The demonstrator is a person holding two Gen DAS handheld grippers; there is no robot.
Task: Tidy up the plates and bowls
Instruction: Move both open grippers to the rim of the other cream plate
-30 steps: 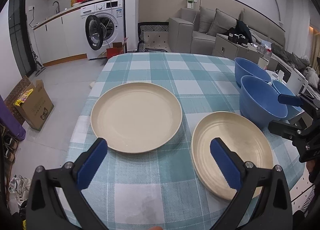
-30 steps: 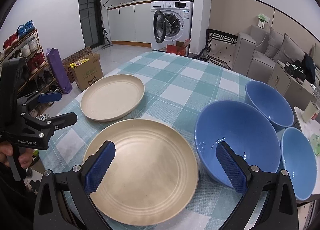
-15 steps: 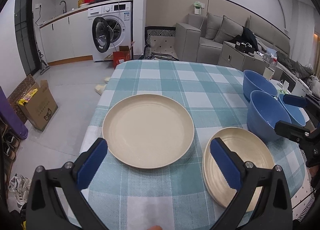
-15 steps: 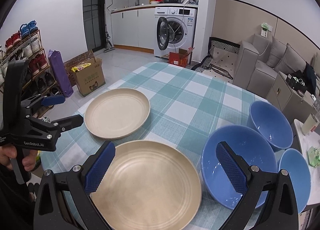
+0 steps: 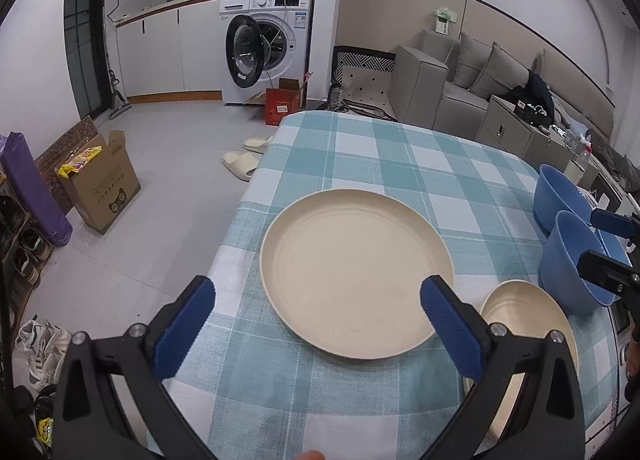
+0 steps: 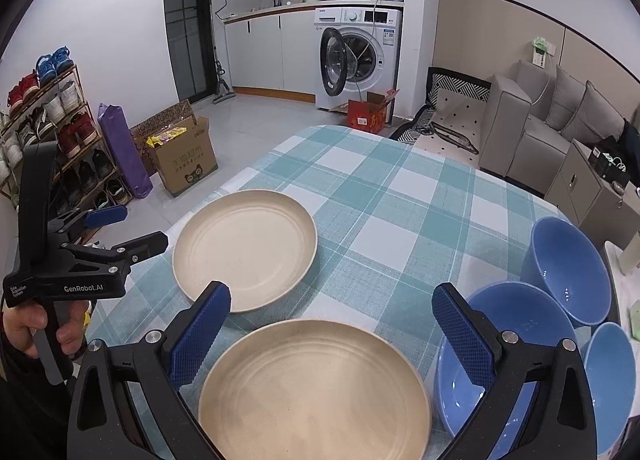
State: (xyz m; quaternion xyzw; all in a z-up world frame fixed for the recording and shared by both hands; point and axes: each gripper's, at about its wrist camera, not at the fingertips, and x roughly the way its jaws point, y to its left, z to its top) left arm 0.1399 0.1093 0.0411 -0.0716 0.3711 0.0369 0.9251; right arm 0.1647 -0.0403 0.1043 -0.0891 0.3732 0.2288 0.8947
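Both grippers spread wide, holding nothing – left gripper (image 5: 316, 300) faces far plate (image 5: 356, 272), right gripper (image 6: 330, 306) above near plate (image 6: 312, 392). Plates side by side on tablecloth (image 6: 380, 195); three bowls (image 6: 568, 268) clustered right – likely stacking not yet begun.

Checked tablecloth (image 6: 400, 215) carries two plates (image 6: 245, 250) and three bowls (image 6: 570, 268).

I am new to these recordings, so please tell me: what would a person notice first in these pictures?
First, two cream plates on the teal checked tablecloth, one behind the other. Beside them on the right stand three blue bowls. Both the left gripper and the right gripper hang open and empty above the table.
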